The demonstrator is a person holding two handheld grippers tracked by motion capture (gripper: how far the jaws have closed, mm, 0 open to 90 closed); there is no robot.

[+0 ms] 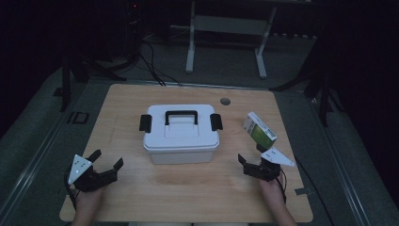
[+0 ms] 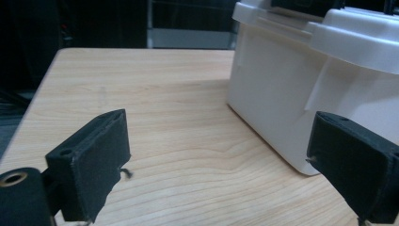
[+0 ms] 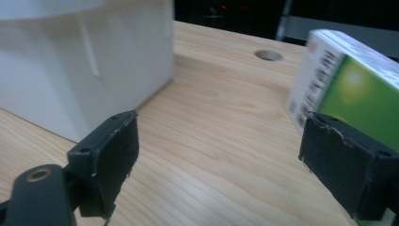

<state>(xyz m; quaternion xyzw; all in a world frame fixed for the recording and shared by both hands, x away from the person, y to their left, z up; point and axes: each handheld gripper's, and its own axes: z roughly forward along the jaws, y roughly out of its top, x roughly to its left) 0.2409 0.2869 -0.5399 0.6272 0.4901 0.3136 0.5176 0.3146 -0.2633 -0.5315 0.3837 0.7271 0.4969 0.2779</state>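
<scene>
A white lidded storage box (image 1: pixel 181 136) with a black handle and two black side latches stands mid-table. Right of it a green and white carton (image 1: pixel 259 129) rests tilted on the wood. My left gripper (image 1: pixel 107 159) is open near the front left corner, pointing at the box, whose corner (image 2: pixel 301 84) lies beyond its right jaw; nothing sits between the jaws (image 2: pixel 219 150). My right gripper (image 1: pixel 251 154) is open just in front of the carton. In the right gripper view (image 3: pixel 226 155) the box (image 3: pixel 84 56) is at left and the carton (image 3: pixel 348 80) stands behind the right jaw.
The wooden table (image 1: pixel 197 193) has a round cable hole (image 1: pixel 225 101) at the back right. Beyond it, on the dark floor, stand a white desk frame (image 1: pixel 226 28) and black cables (image 1: pixel 153 66). Dark stands flank the table.
</scene>
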